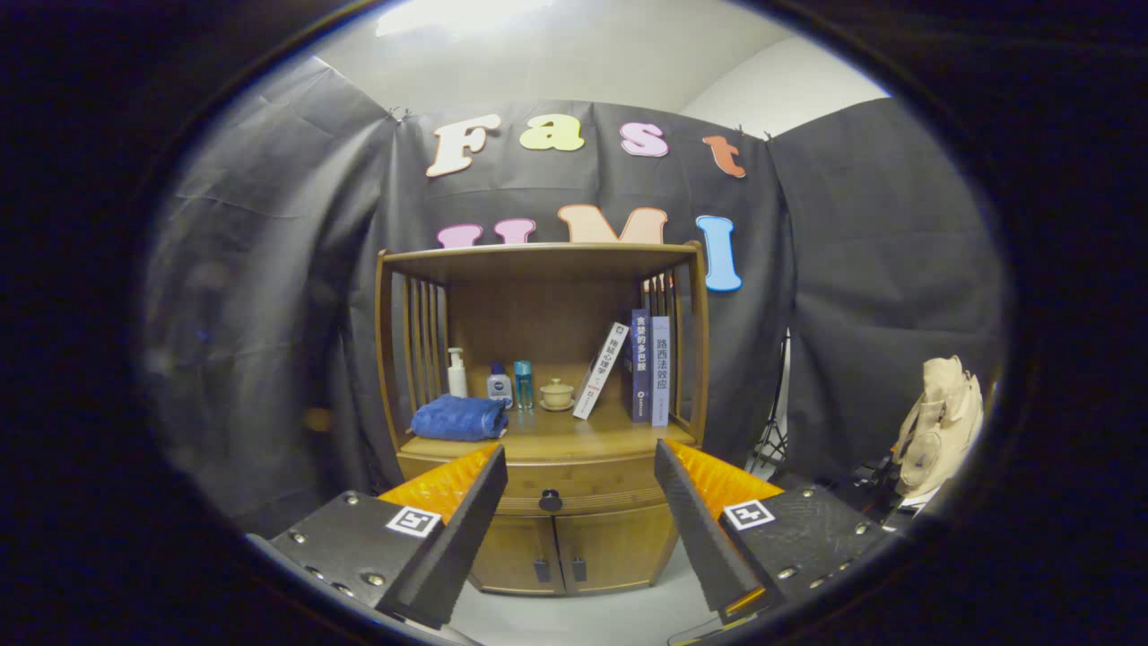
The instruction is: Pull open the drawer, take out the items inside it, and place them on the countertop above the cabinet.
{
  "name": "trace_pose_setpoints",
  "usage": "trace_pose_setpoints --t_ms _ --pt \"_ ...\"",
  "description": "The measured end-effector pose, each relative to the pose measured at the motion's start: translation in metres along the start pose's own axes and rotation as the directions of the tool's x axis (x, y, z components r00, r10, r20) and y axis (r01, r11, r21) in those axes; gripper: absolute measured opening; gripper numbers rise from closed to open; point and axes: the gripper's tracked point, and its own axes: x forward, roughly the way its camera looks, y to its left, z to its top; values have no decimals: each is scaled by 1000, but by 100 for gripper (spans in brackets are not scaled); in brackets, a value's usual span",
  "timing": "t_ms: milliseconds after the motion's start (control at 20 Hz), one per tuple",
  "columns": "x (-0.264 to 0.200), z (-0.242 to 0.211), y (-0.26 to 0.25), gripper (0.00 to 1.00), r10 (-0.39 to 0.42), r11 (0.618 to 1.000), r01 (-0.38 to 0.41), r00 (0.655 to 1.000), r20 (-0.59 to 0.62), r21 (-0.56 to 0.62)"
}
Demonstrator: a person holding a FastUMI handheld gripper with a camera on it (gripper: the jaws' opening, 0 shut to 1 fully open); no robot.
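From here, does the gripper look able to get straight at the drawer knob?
Probably yes. The gripper is open, and the drawer knob sits beyond its fingers, in line with the gap, with nothing between. The drawer looks closed.

Drawer (547, 489) closed under the countertop (547, 441), its knob (550, 501) beyond and between the spread tool (579, 465) fingers

Light falls from a bright ceiling panel (462, 16) overhead, blown out to white glare. The booth below is dim, and the wooden cabinet (543, 359) sits in soft, even light with its shelf recess shaded beneath the top board. Fisheye distortion bows the cabinet's sides and smears the cloth wall (269, 269) toward the rim, where sharpness drops. The centre is reasonably crisp. The tool (578, 467) fingers, spread apart up close, look slightly soft.
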Motion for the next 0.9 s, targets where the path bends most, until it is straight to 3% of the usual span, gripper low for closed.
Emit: trace_pose_setpoints --t_ms 450,900 --pt "26 -20 0 99 1 1000 -1 1000 5 -29" --pt "92 -65 4 99 17 1000 -17 1000 -12 0"
